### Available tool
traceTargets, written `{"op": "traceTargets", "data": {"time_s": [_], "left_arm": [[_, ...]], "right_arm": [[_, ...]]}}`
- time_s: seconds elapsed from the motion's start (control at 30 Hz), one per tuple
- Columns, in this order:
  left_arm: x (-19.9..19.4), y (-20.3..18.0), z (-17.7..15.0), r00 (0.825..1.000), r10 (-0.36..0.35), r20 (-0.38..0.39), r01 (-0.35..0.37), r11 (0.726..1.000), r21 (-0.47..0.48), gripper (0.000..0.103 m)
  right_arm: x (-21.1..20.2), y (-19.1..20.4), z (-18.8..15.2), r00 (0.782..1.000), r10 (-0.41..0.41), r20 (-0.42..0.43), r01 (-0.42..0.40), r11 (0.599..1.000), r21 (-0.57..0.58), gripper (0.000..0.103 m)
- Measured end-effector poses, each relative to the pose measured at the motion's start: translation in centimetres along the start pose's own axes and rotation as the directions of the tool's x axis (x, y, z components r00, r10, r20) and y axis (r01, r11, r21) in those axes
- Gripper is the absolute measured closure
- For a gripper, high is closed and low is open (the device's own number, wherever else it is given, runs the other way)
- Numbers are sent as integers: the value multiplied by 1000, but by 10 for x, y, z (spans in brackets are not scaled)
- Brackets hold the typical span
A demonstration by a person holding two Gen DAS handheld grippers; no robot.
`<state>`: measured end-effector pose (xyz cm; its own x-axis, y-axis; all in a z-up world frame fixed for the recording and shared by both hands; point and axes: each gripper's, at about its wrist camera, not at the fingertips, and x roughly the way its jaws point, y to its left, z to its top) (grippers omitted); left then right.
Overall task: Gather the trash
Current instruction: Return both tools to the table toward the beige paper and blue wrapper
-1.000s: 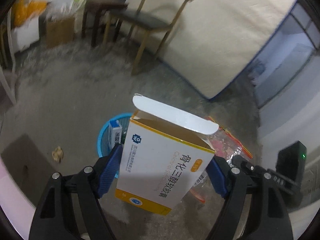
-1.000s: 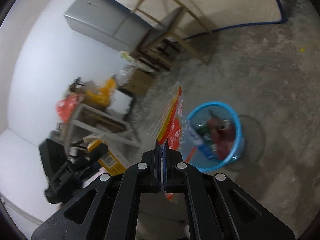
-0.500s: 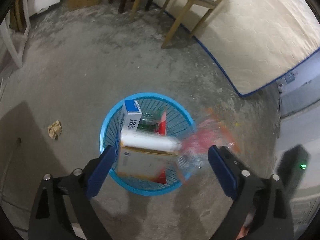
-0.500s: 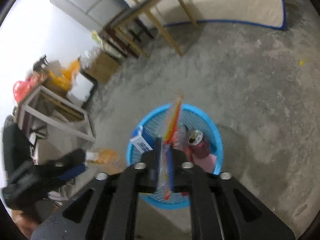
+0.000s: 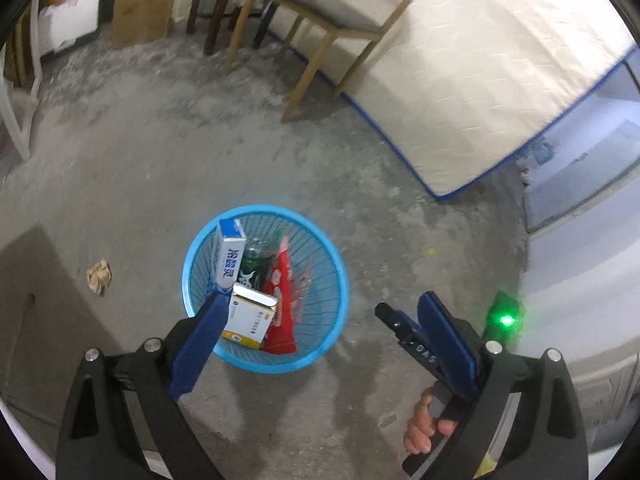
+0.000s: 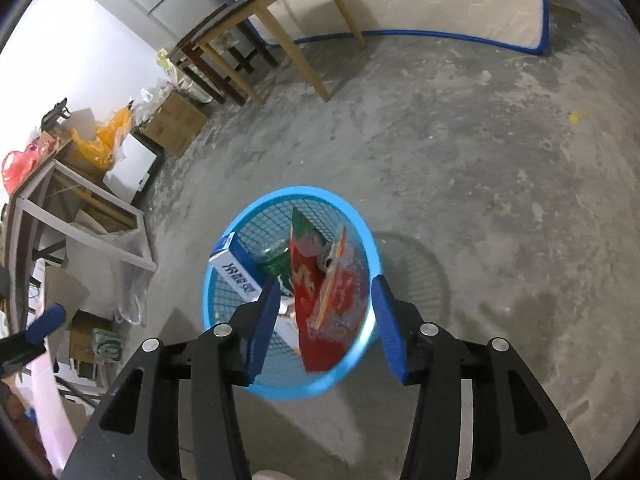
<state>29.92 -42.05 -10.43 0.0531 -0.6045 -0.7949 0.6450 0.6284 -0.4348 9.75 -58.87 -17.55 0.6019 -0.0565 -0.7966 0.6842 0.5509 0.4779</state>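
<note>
A blue mesh trash basket (image 5: 334,264) stands on the concrete floor; it also shows in the right wrist view (image 6: 360,220). Inside lie a white and yellow medicine box (image 5: 250,316), a blue and white carton (image 5: 230,254), a green bottle (image 5: 254,258) and a red snack bag (image 5: 282,312) (image 6: 320,300). My left gripper (image 5: 320,320) is open and empty above the basket. My right gripper (image 6: 326,316) is open and empty just above the basket's near rim. The right gripper's tip (image 5: 394,318) shows in the left wrist view.
A crumpled paper scrap (image 5: 99,275) lies on the floor left of the basket. A wooden chair (image 5: 320,20) and a mattress (image 5: 480,80) stand behind. Cardboard boxes (image 6: 176,122) and a cluttered table (image 6: 80,208) are at the left.
My left gripper opened and dropped the medicine box into the basket. My right gripper opened and let the red snack bag fall into the basket. Both now hover over it.
</note>
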Motion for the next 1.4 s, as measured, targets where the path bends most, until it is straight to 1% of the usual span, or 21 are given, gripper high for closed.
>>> {"op": "traceTargets", "data": {"time_s": [0.1,0.23,0.33,0.43,0.5,0.57,0.6,0.63,0.67,0.77,0.8,0.83,0.9,0.97,1.03,1.1,1.17,1.27,1.3,1.37,1.4], "left_arm": [[-52,-13,-11,998,-34,45,31,997,76,10],[-131,-22,-41,992,-44,119,21,982,187,10],[-193,-14,-74,984,-26,179,-15,974,224,10],[-247,7,-108,968,-18,249,-35,978,206,10],[-285,26,-134,951,19,308,-79,980,184,10],[-323,44,-161,918,87,387,-160,974,159,10],[-335,51,-169,904,109,413,-185,971,149,10],[-353,62,-181,881,141,452,-219,968,125,10],[-365,70,-187,866,161,473,-236,966,103,10],[-394,107,-204,823,233,518,-271,963,-3,10],[-403,126,-208,807,262,529,-274,960,-57,10],[-409,143,-211,796,286,534,-273,956,-105,10],[-417,173,-216,783,328,528,-266,945,-193,10],[-419,211,-224,782,364,506,-238,925,-297,11],[-418,235,-231,788,380,485,-218,908,-358,16],[-414,246,-240,797,362,483,-189,910,-370,18],[-412,250,-251,801,335,496,-165,920,-355,20],[-407,245,-260,806,261,531,-113,949,-296,23],[-405,241,-261,808,241,537,-102,956,-275,25],[-402,234,-260,811,196,551,-78,970,-230,28],[-400,233,-259,814,173,554,-62,975,-212,31]], "right_arm": [[-24,2,-7,999,36,14,-36,999,-17,48],[-64,11,-19,995,95,5,-95,995,-32,42],[-90,29,-29,988,152,-26,-153,986,-66,40],[-111,61,-38,971,230,-66,-236,966,-109,40],[-124,88,-42,955,282,-89,-293,946,-143,40],[-133,118,-45,937,330,-112,-346,919,-188,39],[-139,139,-50,924,361,-126,-381,898,-221,39],[-142,157,-52,914,380,-141,-404,881,-246,39],[-144,174,-56,904,397,-159,-427,863,-269,39],[-147,230,-73,851,466,-241,-523,794,-310,39],[-146,249,-82,833,484,-268,-550,771,-321,38],[-146,267,-90,822,491,-288,-567,750,-340,38],[-142,304,-111,810,484,-330,-585,709,-394,38],[-133,330,-130,796,474,-375,-602,678,-421,38],[-124,347,-144,788,460,-409,-611,665,-429,38],[-108,366,-158,778,436,-452,-618,661,-426,41],[-92,380,-168,767,413,-491,-623,664,-413,44],[-73,392,-176,749,397,-531,-628,679,-380,49],[-66,397,-176,740,397,-543,-635,678,-370,49],[-57,404,-177,737,386,-555,-631,686,-362,51],[-51,408,-181,728,383,-569,-636,687,-352,54]]}}
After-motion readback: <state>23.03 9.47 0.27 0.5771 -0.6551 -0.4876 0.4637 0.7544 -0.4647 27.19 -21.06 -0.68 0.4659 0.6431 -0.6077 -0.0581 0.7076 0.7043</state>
